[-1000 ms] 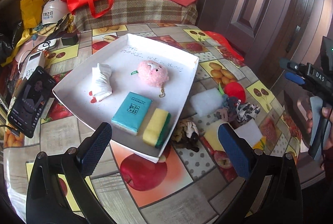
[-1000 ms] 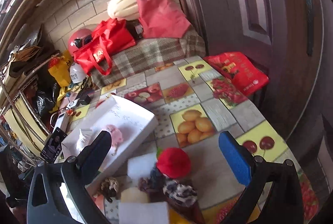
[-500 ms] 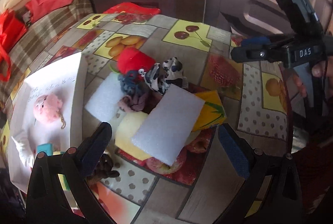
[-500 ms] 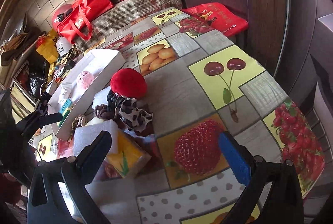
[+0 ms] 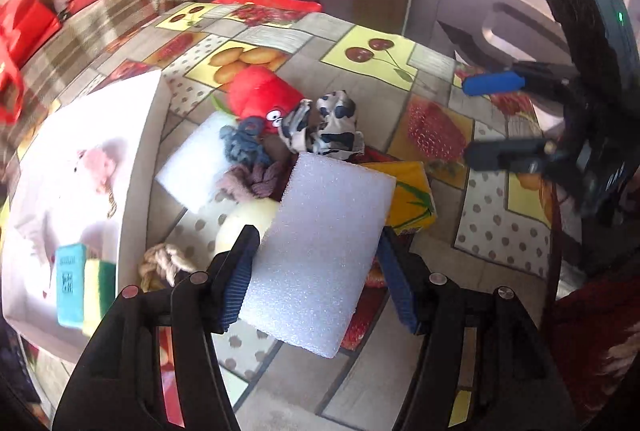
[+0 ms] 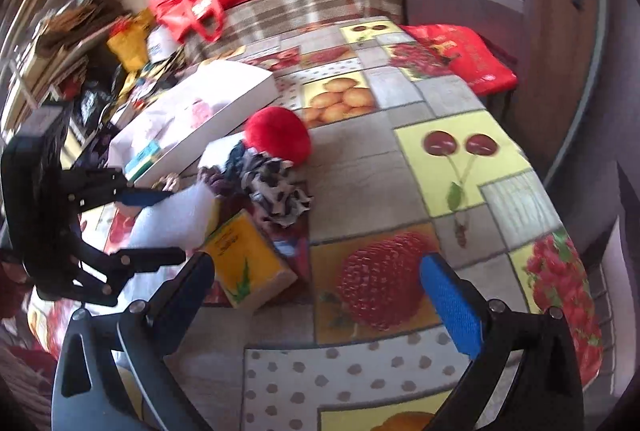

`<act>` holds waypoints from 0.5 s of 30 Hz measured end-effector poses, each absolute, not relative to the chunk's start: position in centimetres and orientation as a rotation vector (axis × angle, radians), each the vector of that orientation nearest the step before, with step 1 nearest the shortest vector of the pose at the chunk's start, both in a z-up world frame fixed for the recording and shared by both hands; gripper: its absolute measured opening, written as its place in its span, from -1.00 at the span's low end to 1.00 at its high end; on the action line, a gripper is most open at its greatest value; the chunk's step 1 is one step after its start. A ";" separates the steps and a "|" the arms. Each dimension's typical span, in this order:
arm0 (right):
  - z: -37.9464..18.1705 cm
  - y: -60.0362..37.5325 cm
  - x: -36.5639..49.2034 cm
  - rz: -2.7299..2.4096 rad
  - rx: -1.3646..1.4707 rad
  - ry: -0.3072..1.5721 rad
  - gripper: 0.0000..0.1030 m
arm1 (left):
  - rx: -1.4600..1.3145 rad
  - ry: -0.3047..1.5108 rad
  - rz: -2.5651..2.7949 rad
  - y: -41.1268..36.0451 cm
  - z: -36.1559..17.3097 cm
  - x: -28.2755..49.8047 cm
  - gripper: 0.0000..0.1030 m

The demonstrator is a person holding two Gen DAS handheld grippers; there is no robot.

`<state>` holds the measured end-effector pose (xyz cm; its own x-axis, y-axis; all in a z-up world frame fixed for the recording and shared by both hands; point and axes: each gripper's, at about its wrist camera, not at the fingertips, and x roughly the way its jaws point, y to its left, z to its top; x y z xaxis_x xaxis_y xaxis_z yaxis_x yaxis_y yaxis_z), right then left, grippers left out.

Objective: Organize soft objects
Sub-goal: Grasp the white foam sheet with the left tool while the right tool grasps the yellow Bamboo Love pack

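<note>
- Swung off the white tray since a second ago, left gripper now sits over the loose pile at the tray's right side, and its jaws have gone from wide to narrowing.
- Left gripper is closing on the white foam block: block is between the pads, left pad looks touching its edge, right pad just beside it; firm pinch not clear yet.
- Foam block lies on top of the pile, tilted, resting on a yellow tissue pack and a pale round sponge.
- Right gripper is spread wide, nothing in it, hovering over the bare bench near the strawberry print, just beside the tissue pack.
- Step, my read: grasp on foam block, one more soft item bound for the tray.
- Next move calls for finishing the squeeze, lifting straight up, carrying left over the tray wall.
- Edges: the tray's raised wall stands between pile and drop spot; clear it.
- Room: middle of the tray looks open; bench is open toward its right edge; the two grippers are near each other.
</note>
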<state>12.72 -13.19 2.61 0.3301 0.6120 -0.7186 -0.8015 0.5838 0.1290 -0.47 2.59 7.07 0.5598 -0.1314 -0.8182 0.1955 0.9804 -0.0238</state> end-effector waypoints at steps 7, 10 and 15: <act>-0.8 -6.2 11.6 1.066 -0.511 0.821 0.81 | -0.106 0.892 -0.026 6.0 9.4 -4.6 0.17; -2.3 -4.9 11.3 1.053 -0.612 0.856 0.36 | -0.130 0.866 0.024 6.7 10.2 -5.9 0.17; -0.6 -6.4 10.6 1.067 -0.566 0.833 -0.02 | -0.177 0.804 0.089 7.6 11.3 -7.8 0.17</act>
